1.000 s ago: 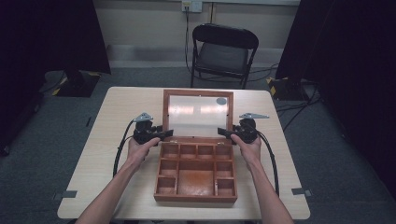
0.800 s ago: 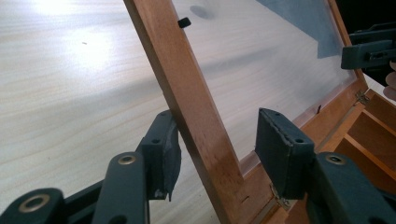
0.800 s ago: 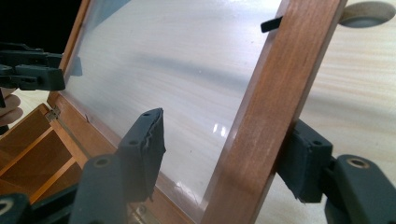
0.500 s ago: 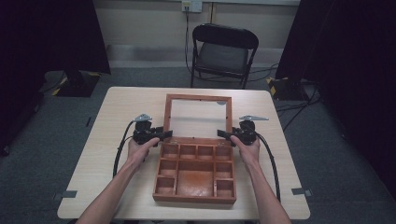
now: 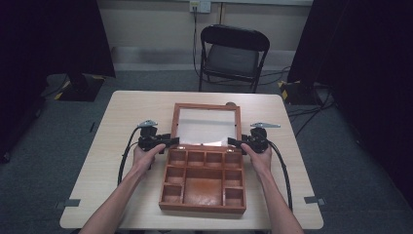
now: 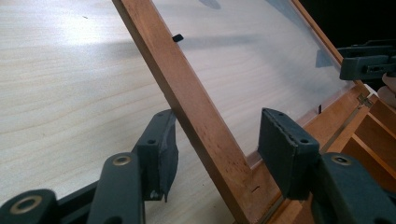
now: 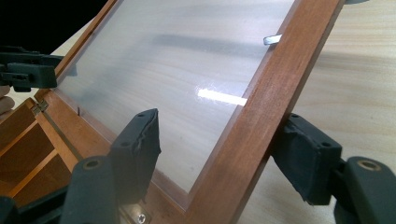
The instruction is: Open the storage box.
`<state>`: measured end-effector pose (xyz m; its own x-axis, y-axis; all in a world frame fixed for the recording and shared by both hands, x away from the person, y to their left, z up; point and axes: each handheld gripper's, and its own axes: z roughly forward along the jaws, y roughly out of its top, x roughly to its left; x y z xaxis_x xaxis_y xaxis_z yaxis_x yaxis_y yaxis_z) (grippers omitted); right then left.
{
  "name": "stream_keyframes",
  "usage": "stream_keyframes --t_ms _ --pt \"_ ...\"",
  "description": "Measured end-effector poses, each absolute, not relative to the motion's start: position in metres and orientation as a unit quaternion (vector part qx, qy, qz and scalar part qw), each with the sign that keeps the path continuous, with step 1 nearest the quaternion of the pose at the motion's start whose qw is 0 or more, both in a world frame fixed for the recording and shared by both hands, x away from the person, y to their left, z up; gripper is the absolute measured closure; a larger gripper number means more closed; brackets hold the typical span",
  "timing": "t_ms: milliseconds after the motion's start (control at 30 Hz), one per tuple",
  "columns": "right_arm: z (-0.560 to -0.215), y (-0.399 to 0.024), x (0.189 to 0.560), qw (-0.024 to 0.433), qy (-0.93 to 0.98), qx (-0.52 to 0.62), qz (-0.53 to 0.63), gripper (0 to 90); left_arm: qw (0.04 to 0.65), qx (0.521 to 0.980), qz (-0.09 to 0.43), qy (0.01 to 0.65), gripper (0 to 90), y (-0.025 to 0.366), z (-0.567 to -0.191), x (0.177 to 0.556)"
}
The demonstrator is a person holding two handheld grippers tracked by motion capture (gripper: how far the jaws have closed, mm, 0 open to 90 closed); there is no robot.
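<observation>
High view shows the wooden box [image 5: 203, 175] mid-table with its glass lid [image 5: 206, 124] laid back, the left gripper [image 5: 168, 142] and right gripper [image 5: 234, 142] straddling the lid's side rails, jaws just widening, evidently to release it.

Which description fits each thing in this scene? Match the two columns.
Things:
1 lid
2 chair
3 box compartments
4 table

Descriptions:
A black, standing beyond the far edge
B empty
C pale wood, rounded corners
D glass-paned, raised open

Pairs: 1-D, 2-A, 3-B, 4-C
</observation>
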<state>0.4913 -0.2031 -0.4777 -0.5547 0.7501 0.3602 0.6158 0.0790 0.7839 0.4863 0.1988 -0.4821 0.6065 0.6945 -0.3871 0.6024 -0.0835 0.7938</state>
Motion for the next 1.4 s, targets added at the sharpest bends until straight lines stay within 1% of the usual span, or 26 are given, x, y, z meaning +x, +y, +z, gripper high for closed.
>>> stream_keyframes --t_ms 133,233,300,400,533,667,833,867,900,1000,1033,1100,1133,1300,1400 --pt "-0.478 -0.203 0.491 0.069 0.731 0.467 0.493 32.9 0.510 0.736 0.041 0.444 46.6 0.199 -0.482 0.487" --pt "-0.478 -0.204 0.492 0.064 0.729 0.469 0.494 32.4 0.493 0.747 0.062 0.441 43.4 0.197 -0.480 0.487" --pt "-0.481 -0.206 0.493 0.062 0.729 0.476 0.488 31.5 0.490 0.747 0.063 0.445 42.5 0.196 -0.481 0.487" --pt "-0.483 -0.207 0.493 0.055 0.726 0.481 0.488 31.4 0.495 0.743 0.056 0.448 42.8 0.198 -0.484 0.488" --pt "-0.483 -0.207 0.494 0.053 0.725 0.483 0.488 31.3 0.490 0.745 0.069 0.447 43.1 0.196 -0.483 0.487" --pt "-0.484 -0.207 0.494 0.048 0.723 0.489 0.486 30.8 0.487 0.748 0.065 0.447 43.2 0.196 -0.483 0.487" --pt "-0.486 -0.205 0.495 0.033 0.717 0.504 0.481 29.1 0.485 0.750 0.067 0.444 42.6 0.195 -0.484 0.487" --pt "-0.487 -0.206 0.495 0.031 0.715 0.506 0.481 27.3 0.484 0.750 0.068 0.445 42.6 0.195 -0.484 0.487" --pt "-0.486 -0.205 0.494 0.062 0.724 0.502 0.469 27.5 0.484 0.749 0.070 0.446 42.4 0.195 -0.484 0.487" --pt "-0.483 -0.205 0.493 0.058 0.726 0.496 0.473 27.5 0.484 0.749 0.071 0.447 42.4 0.195 -0.484 0.486" --pt "-0.480 -0.205 0.492 0.068 0.727 0.494 0.473 27.2 0.483 0.751 0.071 0.445 42.3 0.195 -0.483 0.486" --pt "-0.479 -0.205 0.491 0.067 0.727 0.492 0.474 26.6 0.481 0.753 0.070 0.443 41.6 0.195 -0.483 0.486" --pt "-0.477 -0.206 0.489 0.069 0.728 0.492 0.472 26.1 0.480 0.754 0.071 0.443 39.9 0.195 -0.482 0.485" --pt "-0.472 -0.210 0.484 0.078 0.733 0.484 0.472 25.5 0.471 0.761 0.084 0.437 36.8 0.197 -0.474 0.478" --pt "-0.465 -0.216 0.476 0.085 0.730 0.484 0.475 24.7 0.467 0.766 0.086 0.432 32.6 0.200 -0.467 0.473"
